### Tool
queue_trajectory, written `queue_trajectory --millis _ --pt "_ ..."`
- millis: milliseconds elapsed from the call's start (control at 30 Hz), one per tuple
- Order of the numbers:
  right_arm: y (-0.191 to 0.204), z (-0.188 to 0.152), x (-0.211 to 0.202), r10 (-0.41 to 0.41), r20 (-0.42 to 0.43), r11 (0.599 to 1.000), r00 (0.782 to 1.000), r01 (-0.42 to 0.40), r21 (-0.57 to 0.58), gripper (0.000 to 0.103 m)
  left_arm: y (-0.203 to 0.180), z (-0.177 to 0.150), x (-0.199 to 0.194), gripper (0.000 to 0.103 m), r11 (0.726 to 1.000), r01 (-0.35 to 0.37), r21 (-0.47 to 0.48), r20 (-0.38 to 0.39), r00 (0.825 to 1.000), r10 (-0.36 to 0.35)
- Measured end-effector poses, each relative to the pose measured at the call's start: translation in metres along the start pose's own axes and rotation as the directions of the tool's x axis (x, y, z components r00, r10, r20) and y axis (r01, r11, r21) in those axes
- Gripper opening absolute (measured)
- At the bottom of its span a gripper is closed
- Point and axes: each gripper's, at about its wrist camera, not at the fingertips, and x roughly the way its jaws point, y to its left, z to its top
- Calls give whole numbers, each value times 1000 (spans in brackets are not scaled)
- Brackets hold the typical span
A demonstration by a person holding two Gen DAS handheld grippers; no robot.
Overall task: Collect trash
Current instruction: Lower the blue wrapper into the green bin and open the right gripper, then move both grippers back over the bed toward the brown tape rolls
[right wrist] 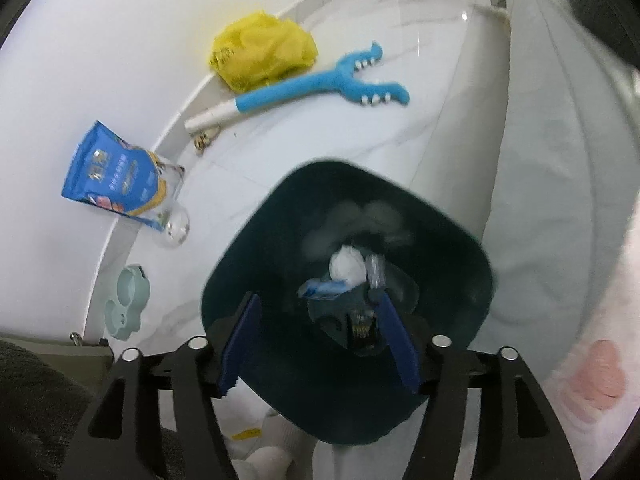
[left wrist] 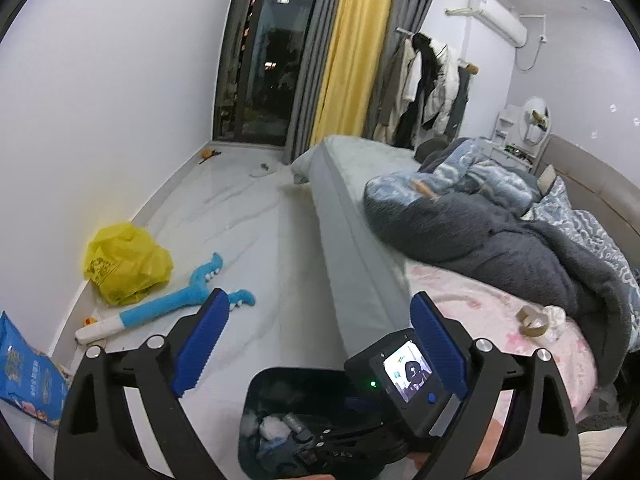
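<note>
A dark teal trash bin [right wrist: 248, 240] stands on the white floor beside the bed; it also shows in the left wrist view [left wrist: 256, 396]. Inside lie white crumpled tissues [right wrist: 347, 266], a blue wrapper [right wrist: 322, 289] and other scraps. My right gripper [right wrist: 316, 304] is open and empty, hovering right over the bin's mouth. My left gripper [left wrist: 320, 300] is open and empty, raised above the bin, with the right gripper's body below it. On the bed's pink sheet lie a roll of tape [left wrist: 531, 321] and a white crumpled tissue [left wrist: 556, 316].
A yellow plastic bag [right wrist: 262, 56], a blue plush toy [right wrist: 312, 86], a blue snack bag [right wrist: 120, 178], a clear ball [right wrist: 176, 228] and a pale green dish [right wrist: 128, 300] lie along the wall. The bed [left wrist: 360, 232] with grey and blue quilts stands on the right.
</note>
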Motion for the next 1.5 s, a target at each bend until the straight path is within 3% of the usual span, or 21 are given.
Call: queue_trajectory --millis 300,600,1500 --pt "-19 -6 -64 -64 189 998 980 68 -11 83 -31 10 -2 98 998 50 29 52 997 -51" --pt "-55 -30 -119 -133 307 989 942 147 -24 88 -62 16 7 99 996 86 37 46 995 -88" --pt "-138 -104 -214 -237 474 964 848 264 9 90 -153 10 55 99 983 179 40 -65 982 -176"
